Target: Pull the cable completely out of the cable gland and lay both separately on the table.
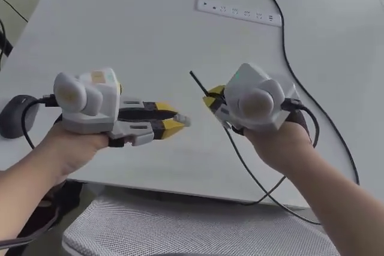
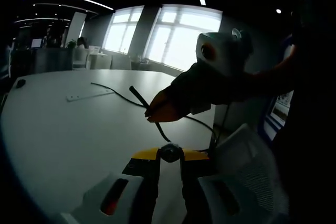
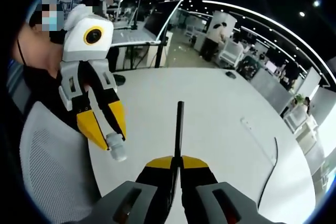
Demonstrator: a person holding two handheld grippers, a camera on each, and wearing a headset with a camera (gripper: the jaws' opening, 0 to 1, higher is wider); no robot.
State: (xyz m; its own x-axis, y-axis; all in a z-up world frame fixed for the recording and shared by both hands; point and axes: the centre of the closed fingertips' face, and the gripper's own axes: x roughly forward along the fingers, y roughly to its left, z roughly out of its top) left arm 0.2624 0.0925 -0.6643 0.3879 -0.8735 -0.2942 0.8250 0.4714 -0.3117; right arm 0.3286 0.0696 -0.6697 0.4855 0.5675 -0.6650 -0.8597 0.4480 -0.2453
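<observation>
The left gripper [image 1: 174, 121] is pointing right, and its yellow-tipped jaws are pinching together on the small pale cable gland [image 1: 183, 122], which is sticking out just past their tips. In the left gripper view the gland is sitting as a round dark knob right between the two jaws. The right gripper [image 1: 211, 101] is facing it from the right, with its jaws nearly together and clamping the thin black cable [image 1: 237, 148]. A short free end of the cable is poking up and to the far left from these jaws. The rest is hanging down toward the near side and dropping past the table edge. The cable end and the gland are sitting near each other but apart, with open air between them. Both grippers are hovering above the near edge of the white table [image 1: 150, 34], each one gripped by a hand.

Farther out, a white power strip [image 1: 238, 12] is lying flat on the far side of the table. Its black cord [image 1: 294, 73] is curving along the right side of the table toward the near edge, passing behind the right gripper. At the far left a dark rounded thing like a mouse [image 1: 11, 115] is resting on the table, partly hidden behind the left hand. A grey mesh chair [image 1: 180, 226] is standing below the near edge, under both grippers.
</observation>
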